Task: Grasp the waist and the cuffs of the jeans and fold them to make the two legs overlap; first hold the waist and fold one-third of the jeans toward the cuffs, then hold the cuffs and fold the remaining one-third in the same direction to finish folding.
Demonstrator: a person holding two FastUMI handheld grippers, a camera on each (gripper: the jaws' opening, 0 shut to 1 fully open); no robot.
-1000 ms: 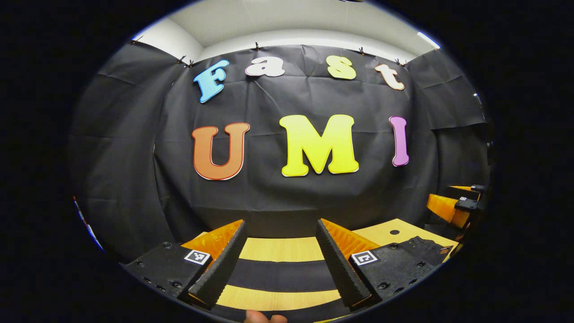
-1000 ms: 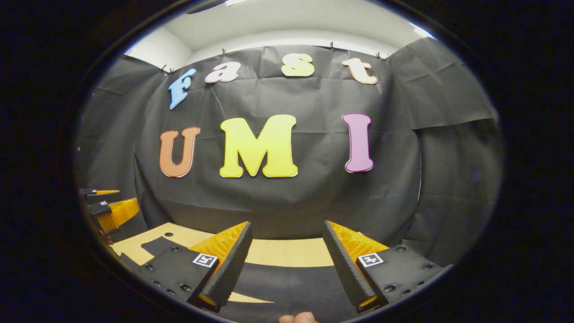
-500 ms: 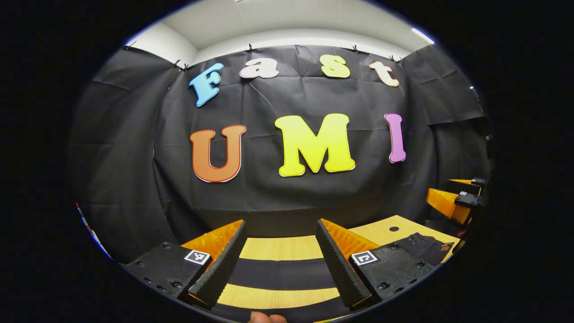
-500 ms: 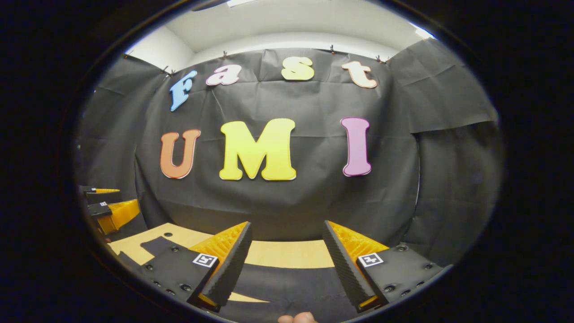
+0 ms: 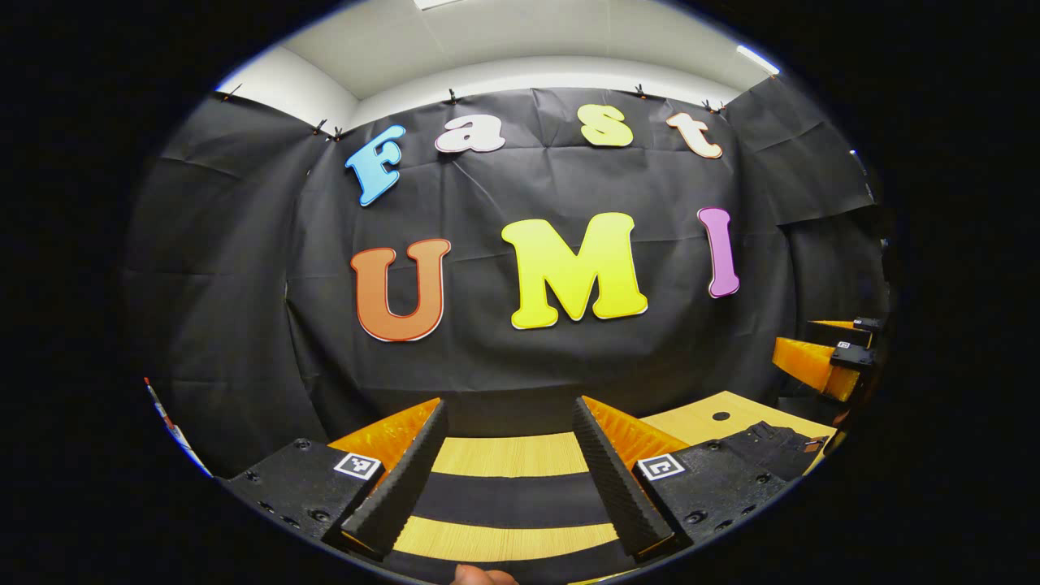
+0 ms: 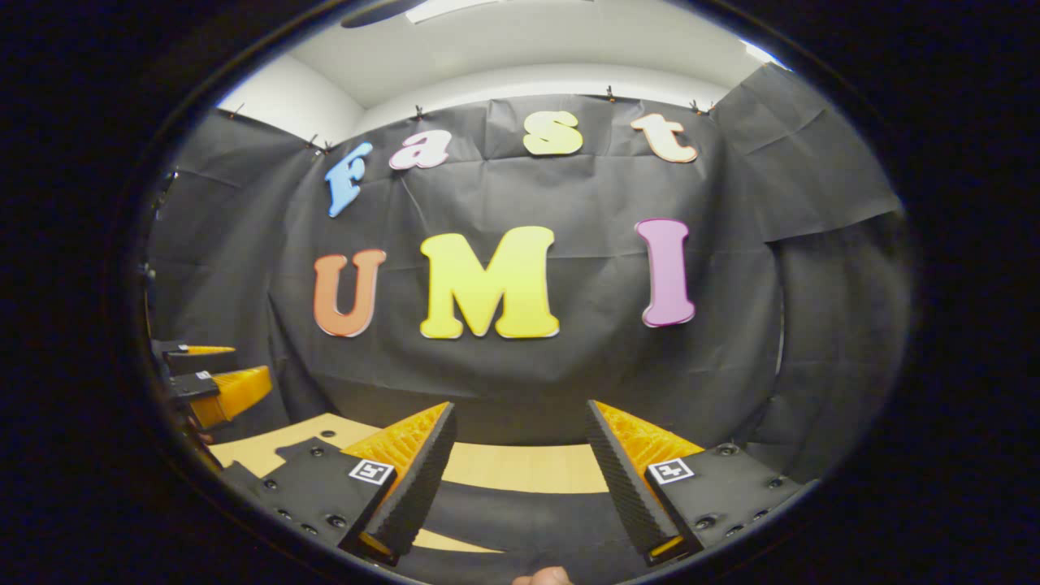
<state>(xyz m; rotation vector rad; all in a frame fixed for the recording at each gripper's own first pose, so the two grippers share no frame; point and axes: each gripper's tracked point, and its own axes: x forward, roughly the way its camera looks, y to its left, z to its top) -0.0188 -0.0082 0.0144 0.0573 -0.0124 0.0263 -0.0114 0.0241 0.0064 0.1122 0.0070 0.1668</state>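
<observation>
We hold both grippers level over the wooden table (image 5: 699, 418), pointing at the booth's black wall, and both are released with nothing between the fingers. The left gripper (image 5: 508, 467) has its jaws spread wide; in the gap between them we see two dark bands crossing the pale wood, which we take to be the two legs of the black jeans (image 5: 508, 497) running side to side under us. The right gripper (image 6: 516, 475) is spread just as wide, and dark denim lies below and ahead of its fingers too.

In the left gripper view the jeans' waist end (image 5: 772, 443), with what looks like a small brown patch, lies off to our right on the table, close under the place where the right gripper shows at the edge of the picture. So we judge that the garment's long axis runs across us, left to right, with the waist toward the right hand and the cuffs toward the left; the cuffs themselves we cannot make out.

The first fold asks for one grip at the waist and one at the cuffs. From how things lie, the right gripper is the nearer to the waist and the left to the cuffs, and both must tip down to reach the cloth. No fold is begun yet.
</observation>
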